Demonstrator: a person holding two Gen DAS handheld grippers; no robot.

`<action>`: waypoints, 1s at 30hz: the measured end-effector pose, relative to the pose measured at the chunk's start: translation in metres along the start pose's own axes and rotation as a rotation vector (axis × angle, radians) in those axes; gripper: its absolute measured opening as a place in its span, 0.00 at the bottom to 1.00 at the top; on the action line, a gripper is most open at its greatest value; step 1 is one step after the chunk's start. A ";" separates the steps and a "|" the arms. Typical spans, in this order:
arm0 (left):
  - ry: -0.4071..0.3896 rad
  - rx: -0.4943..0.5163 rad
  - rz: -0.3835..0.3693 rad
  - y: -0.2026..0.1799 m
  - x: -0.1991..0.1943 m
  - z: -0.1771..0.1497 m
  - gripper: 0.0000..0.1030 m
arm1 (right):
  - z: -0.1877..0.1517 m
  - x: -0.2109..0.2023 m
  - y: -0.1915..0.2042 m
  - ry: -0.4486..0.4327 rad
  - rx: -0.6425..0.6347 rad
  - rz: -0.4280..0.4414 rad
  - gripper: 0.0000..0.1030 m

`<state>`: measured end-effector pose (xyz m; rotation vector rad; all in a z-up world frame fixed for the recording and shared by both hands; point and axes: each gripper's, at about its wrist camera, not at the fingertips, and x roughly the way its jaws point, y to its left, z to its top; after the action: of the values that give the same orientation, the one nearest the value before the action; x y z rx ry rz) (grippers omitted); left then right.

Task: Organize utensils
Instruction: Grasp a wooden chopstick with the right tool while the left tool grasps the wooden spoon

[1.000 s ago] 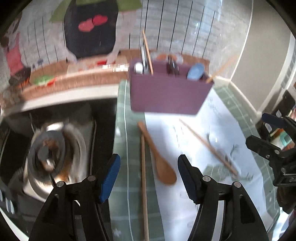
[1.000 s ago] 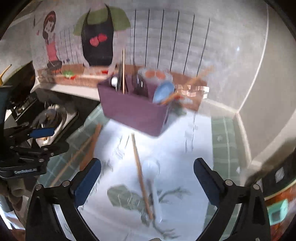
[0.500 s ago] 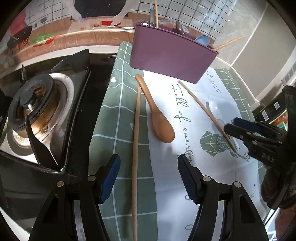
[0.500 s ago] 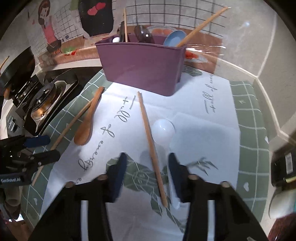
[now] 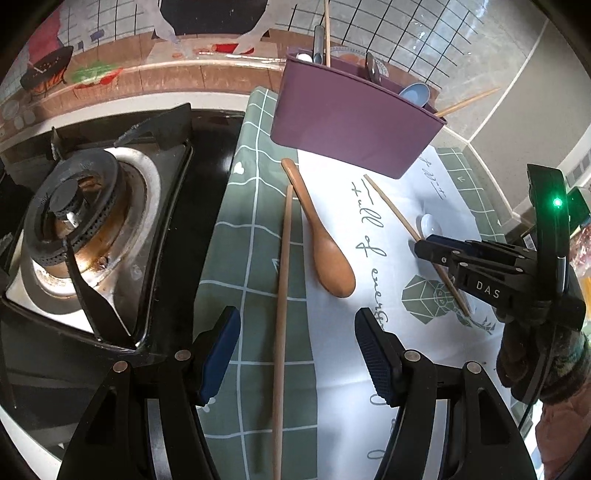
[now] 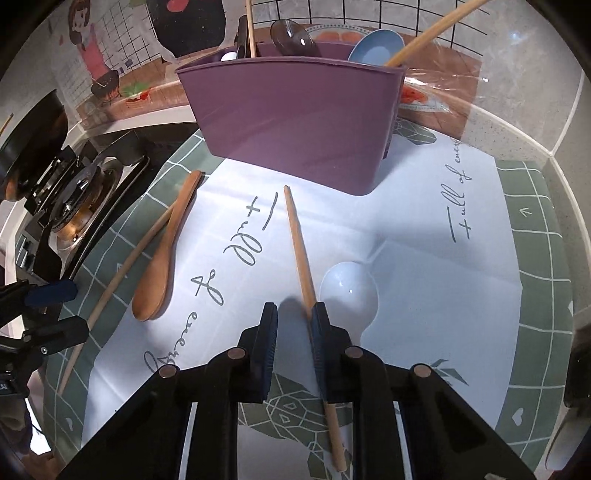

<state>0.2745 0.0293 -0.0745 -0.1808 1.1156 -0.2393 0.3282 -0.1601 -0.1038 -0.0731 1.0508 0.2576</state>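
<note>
**Utensil holder part-filled; four utensils loose on the bench**

The purple utensil holder [image 6: 295, 122] stands upright at the far end of the green-and-white mat [image 6: 424, 258], near the tiled wall. Its interior appears divided, though the partitions are only partly visible. At the left end stand a thin wooden stick [image 6: 250, 29] and dark-handled items that cannot be identified. Toward the middle sits a dark spoon bowl [image 6: 291, 38]. At the right end rest a pale blue spoon [image 6: 376, 46] and a wooden chopstick [image 6: 432, 31] leaning out over the rim.

On the mat in front of the holder lie four items: a wooden spoon [image 5: 325, 251], a long wooden stick [image 5: 282, 302] just beside it on the stove side, a loose chopstick [image 6: 301, 258], and a white spoon [image 6: 349, 291] touching or just beside that chopstick.

The right claw [image 6: 293, 321] has just been closing and now stands narrow. The loose chopstick passes between its pads, lying against the right one; a gap remains on the left, so no firm grip is confirmed.

The left claw [image 5: 297, 354] is wide and holds nothing, poised over the long wooden stick.

A gas burner [image 5: 74, 210] sits left of the mat.
</note>
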 end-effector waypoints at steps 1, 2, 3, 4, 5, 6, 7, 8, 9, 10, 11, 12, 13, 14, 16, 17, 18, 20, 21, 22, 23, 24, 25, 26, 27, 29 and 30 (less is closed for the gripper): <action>0.004 0.000 -0.002 -0.001 0.001 0.001 0.63 | -0.001 0.003 -0.001 0.015 0.004 -0.001 0.15; 0.008 0.000 -0.004 -0.002 0.003 0.002 0.63 | -0.002 0.003 -0.003 0.016 0.015 0.000 0.13; 0.011 -0.002 -0.006 -0.002 0.004 0.002 0.62 | -0.004 0.002 -0.004 0.022 0.027 0.015 0.12; 0.015 -0.005 -0.009 -0.003 0.005 0.002 0.62 | -0.005 0.001 -0.004 0.026 0.036 0.031 0.09; 0.019 -0.007 -0.010 -0.003 0.006 0.003 0.62 | -0.008 0.000 -0.005 0.033 0.042 0.046 0.08; 0.022 -0.008 -0.010 -0.004 0.007 0.003 0.62 | -0.012 -0.002 -0.003 0.034 0.041 0.050 0.07; 0.029 -0.007 -0.006 -0.004 0.009 0.003 0.62 | -0.014 -0.003 -0.002 0.035 0.039 0.050 0.07; 0.034 -0.005 -0.005 -0.004 0.010 0.003 0.62 | -0.017 -0.005 -0.001 0.036 0.041 0.054 0.06; 0.038 -0.003 -0.006 -0.005 0.011 0.003 0.61 | -0.020 -0.010 -0.001 0.034 0.053 0.064 0.06; 0.042 0.000 -0.006 -0.005 0.013 0.004 0.58 | -0.023 -0.013 -0.002 0.031 0.063 0.074 0.05; 0.047 0.006 0.000 -0.006 0.014 0.006 0.57 | -0.026 -0.017 -0.001 0.027 0.073 0.083 0.05; 0.052 0.014 0.008 -0.006 0.015 0.007 0.56 | -0.030 -0.023 -0.001 0.017 0.079 0.087 0.05; 0.057 0.024 0.021 -0.007 0.017 0.009 0.55 | -0.033 -0.030 0.000 0.005 0.081 0.087 0.05; 0.060 0.027 0.029 -0.008 0.018 0.010 0.55 | -0.037 -0.036 0.002 -0.007 0.082 0.084 0.05; 0.071 0.028 0.038 -0.008 0.020 0.013 0.53 | -0.043 -0.045 0.004 -0.023 0.082 0.088 0.05; 0.074 0.025 0.032 -0.009 0.020 0.015 0.53 | -0.046 -0.049 0.005 -0.027 0.083 0.087 0.05; 0.072 0.024 0.026 -0.010 0.020 0.017 0.53 | -0.049 -0.052 0.005 -0.032 0.083 0.083 0.05; 0.065 0.029 0.017 -0.016 0.021 0.020 0.53 | -0.055 -0.057 0.006 -0.037 0.088 0.077 0.05; 0.064 0.032 0.011 -0.019 0.021 0.022 0.53 | -0.057 -0.058 0.006 -0.036 0.094 0.077 0.05; 0.063 0.033 0.003 -0.022 0.023 0.023 0.53 | -0.059 -0.060 0.005 -0.038 0.101 0.074 0.05; 0.061 0.033 -0.005 -0.025 0.024 0.025 0.53 | -0.060 -0.060 0.005 -0.040 0.105 0.072 0.05; 0.057 0.030 -0.011 -0.027 0.026 0.026 0.53 | -0.063 -0.061 0.005 -0.042 0.111 0.070 0.05; 0.052 0.023 -0.016 -0.028 0.029 0.029 0.53 | -0.065 -0.062 0.003 -0.042 0.118 0.071 0.05; 0.050 0.016 -0.019 -0.028 0.031 0.031 0.53 | -0.067 -0.063 0.002 -0.042 0.127 0.073 0.05; 0.051 0.006 -0.022 -0.027 0.033 0.034 0.53 | -0.068 -0.063 0.001 -0.041 0.132 0.074 0.05; 0.057 -0.025 -0.028 -0.022 0.040 0.043 0.53 | -0.072 -0.063 0.001 -0.040 0.139 0.076 0.05; 0.061 -0.040 -0.029 -0.020 0.043 0.048 0.53 | -0.073 -0.063 0.001 -0.039 0.141 0.075 0.05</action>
<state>0.3342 -0.0006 -0.0859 -0.2268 1.1799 -0.2493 0.2364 -0.1839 -0.0855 0.0982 1.0309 0.2511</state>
